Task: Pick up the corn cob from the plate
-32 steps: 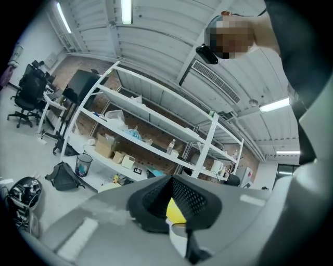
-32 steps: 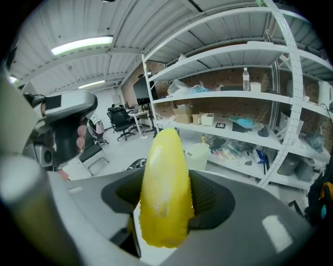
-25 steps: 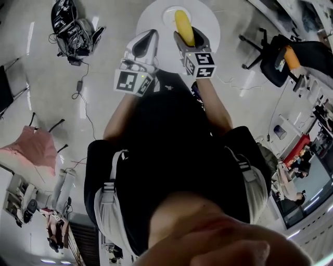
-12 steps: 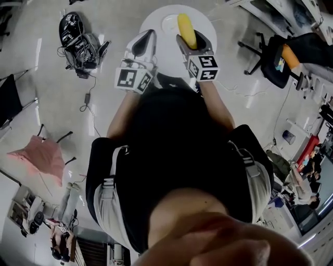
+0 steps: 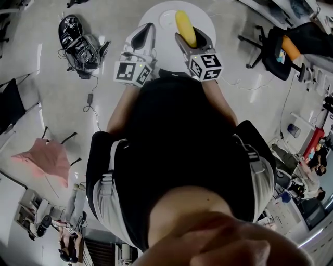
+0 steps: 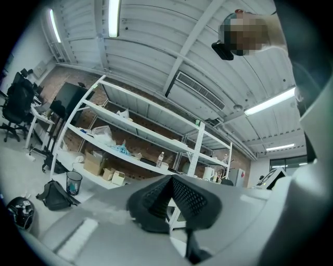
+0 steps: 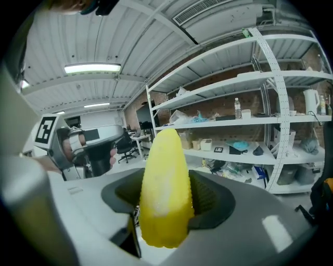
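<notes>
Right gripper view: the right gripper is clamped on a yellow, tapered corn cob, tip pointing outward. Head view: the cob is held over the white round plate on a white round table. The left gripper has its jaws together, empty.

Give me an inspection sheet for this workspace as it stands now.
Surface: round white table, carrying the plate.
Job's things: corn cob clamped in the right gripper; white plate on the table, partly behind the cob.
Clutter: nothing seen on the table; bag pile on the floor.
Grippers: right gripper shut on the corn cob; left gripper shut, nothing between its pads.
Cables: loose cable across the floor.
Surroundings: office chair, shelving, pink cloth.
</notes>
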Motion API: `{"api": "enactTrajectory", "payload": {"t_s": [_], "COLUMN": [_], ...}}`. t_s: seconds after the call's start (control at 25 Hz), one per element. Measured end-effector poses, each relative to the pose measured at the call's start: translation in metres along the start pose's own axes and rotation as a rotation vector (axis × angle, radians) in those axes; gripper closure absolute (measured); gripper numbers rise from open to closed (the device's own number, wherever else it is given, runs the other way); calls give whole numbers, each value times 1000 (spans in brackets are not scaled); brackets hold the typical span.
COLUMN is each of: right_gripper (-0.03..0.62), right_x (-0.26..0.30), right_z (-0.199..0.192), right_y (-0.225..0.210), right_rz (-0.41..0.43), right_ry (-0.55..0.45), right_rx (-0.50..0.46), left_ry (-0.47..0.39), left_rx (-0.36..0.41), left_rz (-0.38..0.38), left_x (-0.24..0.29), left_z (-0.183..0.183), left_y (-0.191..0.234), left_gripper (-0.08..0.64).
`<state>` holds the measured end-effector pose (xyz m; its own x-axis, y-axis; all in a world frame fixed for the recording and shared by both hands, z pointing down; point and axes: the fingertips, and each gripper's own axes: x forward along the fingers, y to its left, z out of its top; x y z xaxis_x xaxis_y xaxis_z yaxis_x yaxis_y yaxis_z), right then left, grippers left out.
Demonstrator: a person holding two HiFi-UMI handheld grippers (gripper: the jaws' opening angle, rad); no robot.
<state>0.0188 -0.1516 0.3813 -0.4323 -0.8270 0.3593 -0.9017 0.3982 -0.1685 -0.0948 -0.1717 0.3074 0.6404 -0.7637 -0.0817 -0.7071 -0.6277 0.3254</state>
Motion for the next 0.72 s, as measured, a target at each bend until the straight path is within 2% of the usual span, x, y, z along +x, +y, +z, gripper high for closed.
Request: {"api": "enactTrajectory", "payload": {"t_s": [0.24,0.72], "right_gripper": [327,327], "right_x": [-1,3], "right_z": [-1,13], "right_y": [11,9], "right_rz": [31,14], "right_ry": [-11,-40], "right_rx": [17,2], "left_ry": [11,25], "left_rx": [0,2], "left_rz": [-17,-45], "left_x": [3,10], "left_z": [-2,-1], "left_y": [1,2], "left_gripper": [555,555]}}
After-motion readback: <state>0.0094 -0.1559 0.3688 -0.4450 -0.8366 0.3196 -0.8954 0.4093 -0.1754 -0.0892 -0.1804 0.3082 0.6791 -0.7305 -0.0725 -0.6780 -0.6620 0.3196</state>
